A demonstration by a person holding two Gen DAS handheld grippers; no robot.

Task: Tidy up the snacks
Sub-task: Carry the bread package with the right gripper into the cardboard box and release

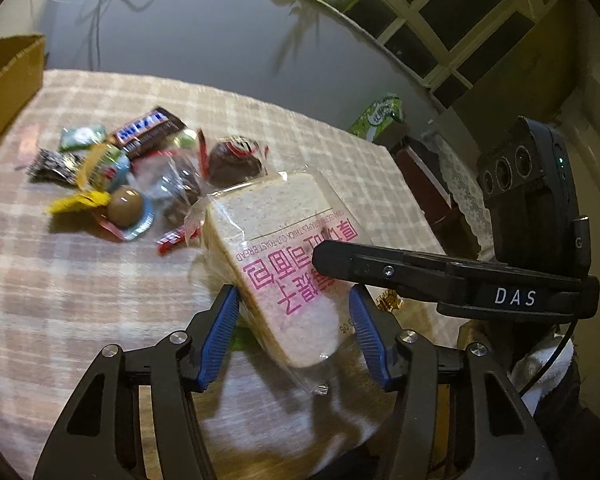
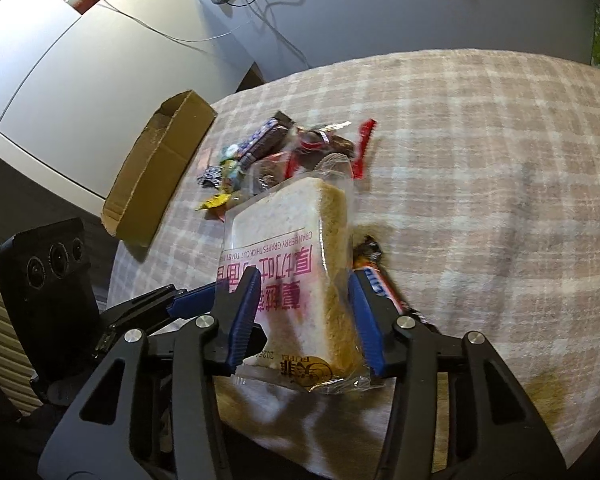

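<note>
A clear-wrapped pack of sliced toast bread with pink print is held tilted above the checked tablecloth. My left gripper has its blue pads on both sides of the pack. My right gripper is also shut on the same bread pack, and its finger reaches in from the right in the left wrist view. A pile of small snacks lies beyond the bread: a Milky Way bar, a chocolate ball, candies. The pile also shows in the right wrist view.
An open cardboard box lies at the table's left edge, also seen in the left wrist view. A wrapped snack bar lies under the bread by my right finger. A white cabinet stands behind the box.
</note>
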